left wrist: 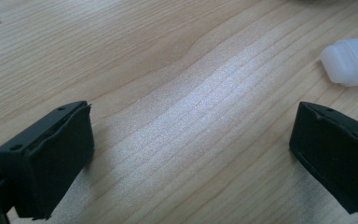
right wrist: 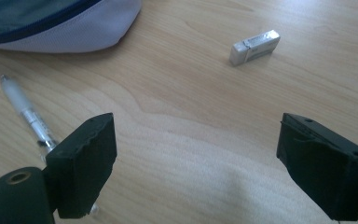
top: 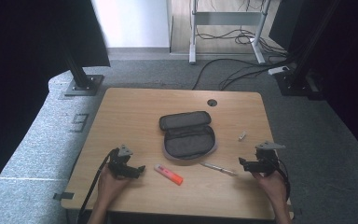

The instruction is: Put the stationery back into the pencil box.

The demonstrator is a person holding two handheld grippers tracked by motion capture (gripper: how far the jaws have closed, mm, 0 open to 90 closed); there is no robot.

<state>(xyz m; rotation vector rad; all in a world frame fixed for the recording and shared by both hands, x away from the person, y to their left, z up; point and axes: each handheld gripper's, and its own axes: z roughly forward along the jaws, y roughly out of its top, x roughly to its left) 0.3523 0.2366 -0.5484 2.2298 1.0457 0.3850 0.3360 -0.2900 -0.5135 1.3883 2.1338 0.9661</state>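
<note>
An unzipped grey pencil case (top: 188, 134) lies spread flat at the middle of the wooden table (top: 135, 109); its pale edge (right wrist: 60, 28) shows in the right gripper view. In front of it lie an orange and white highlighter (top: 168, 174), whose white end (left wrist: 352, 60) reaches into the left gripper view, and a clear pen (top: 218, 168) (right wrist: 25, 112). A small white eraser (top: 242, 136) (right wrist: 255, 46) rests to the right. My left gripper (top: 139, 171) (left wrist: 191, 158) is open just left of the highlighter. My right gripper (top: 242, 163) (right wrist: 196, 168) is open right of the pen.
A round cable hole (top: 212, 102) sits near the table's far edge. Beyond the table are dark stand legs (top: 81, 79), floor cables (top: 242, 70) and a white frame (top: 226, 28). Bare wood lies along the left, far and front sides of the table.
</note>
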